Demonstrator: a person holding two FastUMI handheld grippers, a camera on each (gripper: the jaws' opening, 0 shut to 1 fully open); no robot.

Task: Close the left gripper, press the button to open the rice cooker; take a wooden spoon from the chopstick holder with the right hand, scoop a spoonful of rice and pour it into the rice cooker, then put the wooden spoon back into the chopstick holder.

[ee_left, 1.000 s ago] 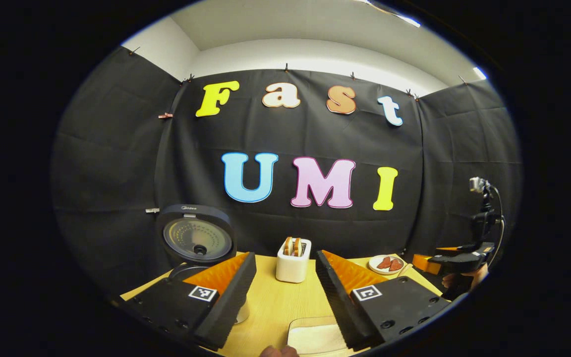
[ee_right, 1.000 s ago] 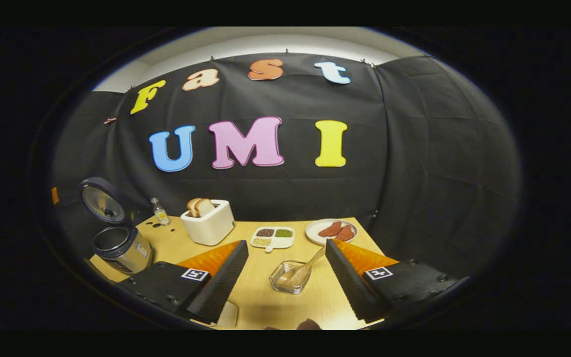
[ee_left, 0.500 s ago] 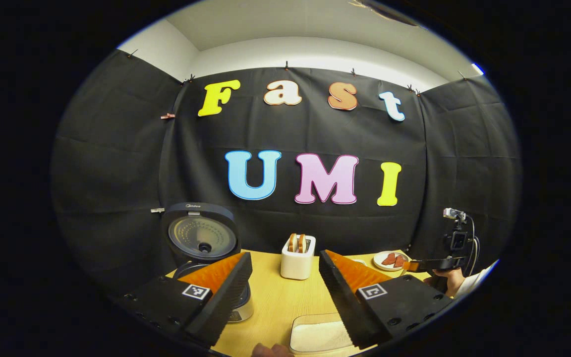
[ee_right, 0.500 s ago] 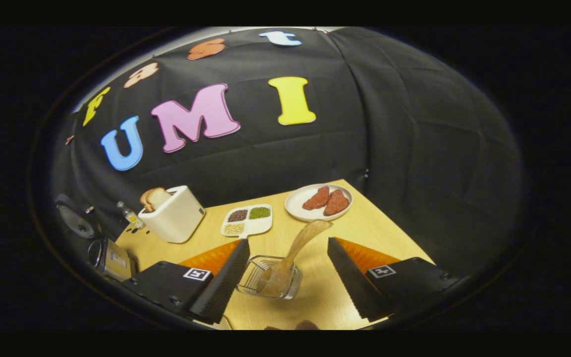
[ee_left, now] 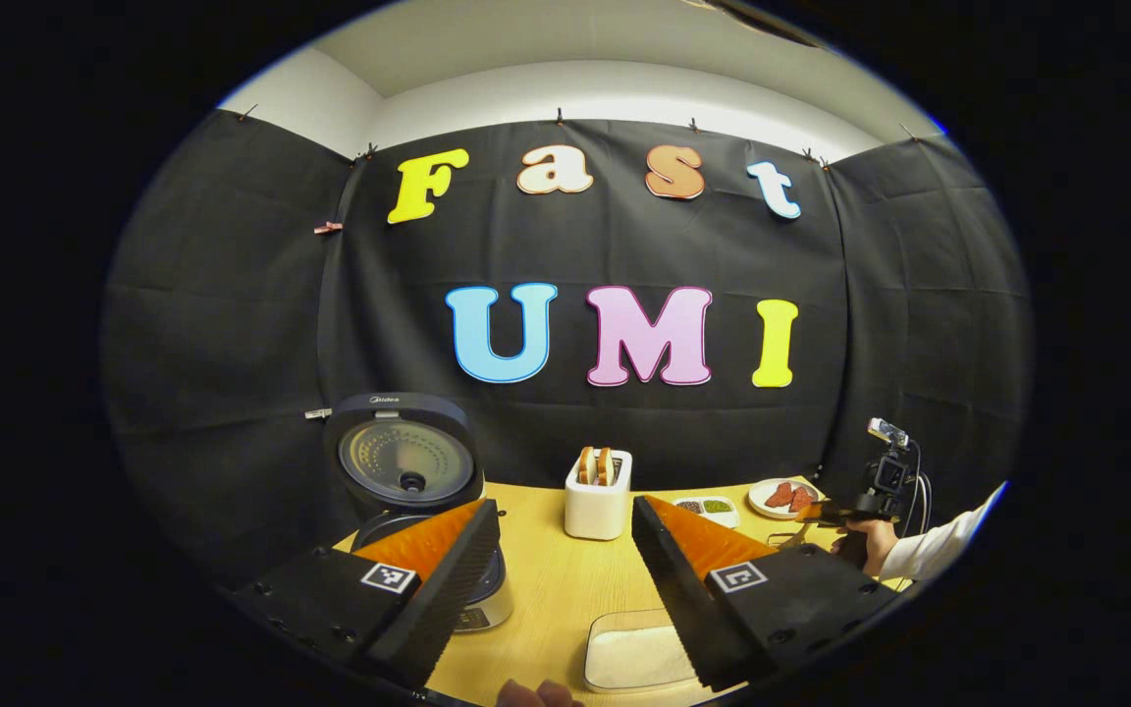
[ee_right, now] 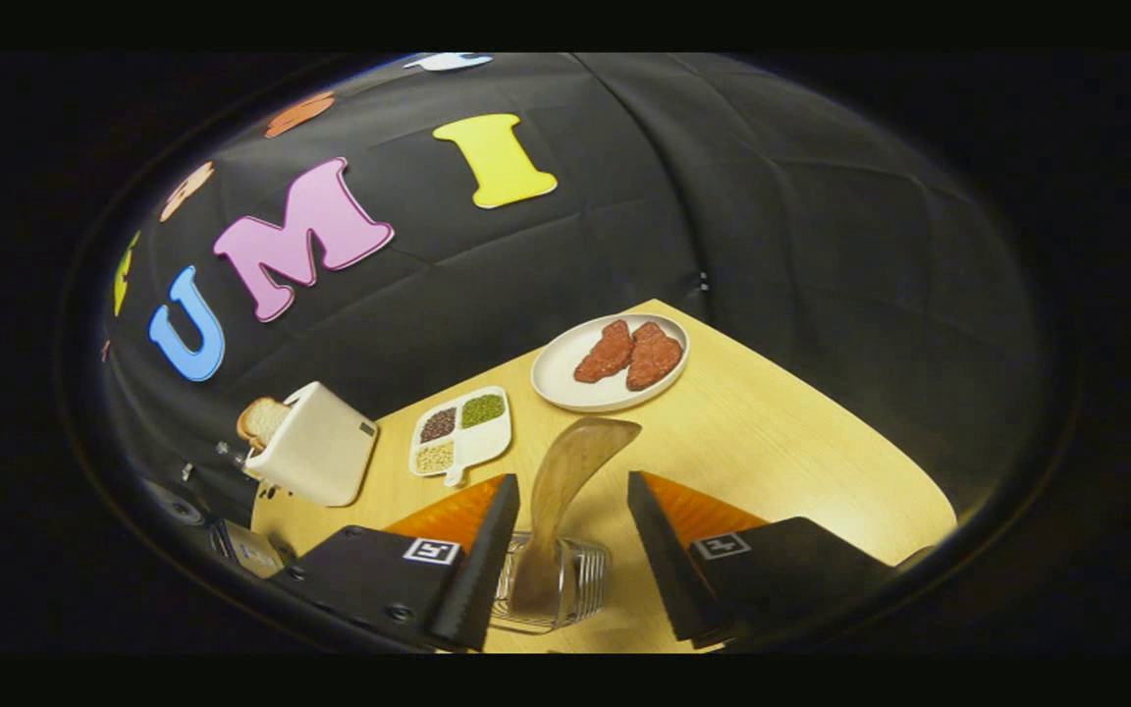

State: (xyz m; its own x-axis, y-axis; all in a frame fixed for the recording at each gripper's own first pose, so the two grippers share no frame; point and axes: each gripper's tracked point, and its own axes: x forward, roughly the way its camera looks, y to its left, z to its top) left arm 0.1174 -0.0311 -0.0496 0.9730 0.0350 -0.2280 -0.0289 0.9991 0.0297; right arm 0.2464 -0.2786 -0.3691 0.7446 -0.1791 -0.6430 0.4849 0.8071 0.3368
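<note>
The rice cooker (ee_left: 399, 462) stands open at the table's left, its lid upright and its pot partly behind my left finger. My left gripper (ee_left: 565, 506) is open above the table, holding nothing. A tray of white rice (ee_left: 636, 656) lies just below it. In the right gripper view, the wooden spoon (ee_right: 580, 457) stands tilted in the wire chopstick holder (ee_right: 585, 579). My right gripper (ee_right: 570, 481) is open with the spoon's stem between its fingers, closer to the left finger. The right gripper (ee_left: 845, 511), held by a hand, also appears far right in the left gripper view.
A white toaster (ee_right: 315, 457) with bread stands at the back of the table. A divided dish (ee_right: 457, 432) of grains and a plate (ee_right: 565, 388) with two red meat slices lie beyond the holder. The table's right edge runs close past the plate.
My right gripper has moved forward and down over the holder; the spoon now sits between its fingers, which stand closer together. The left gripper has drawn back slightly, still open.
</note>
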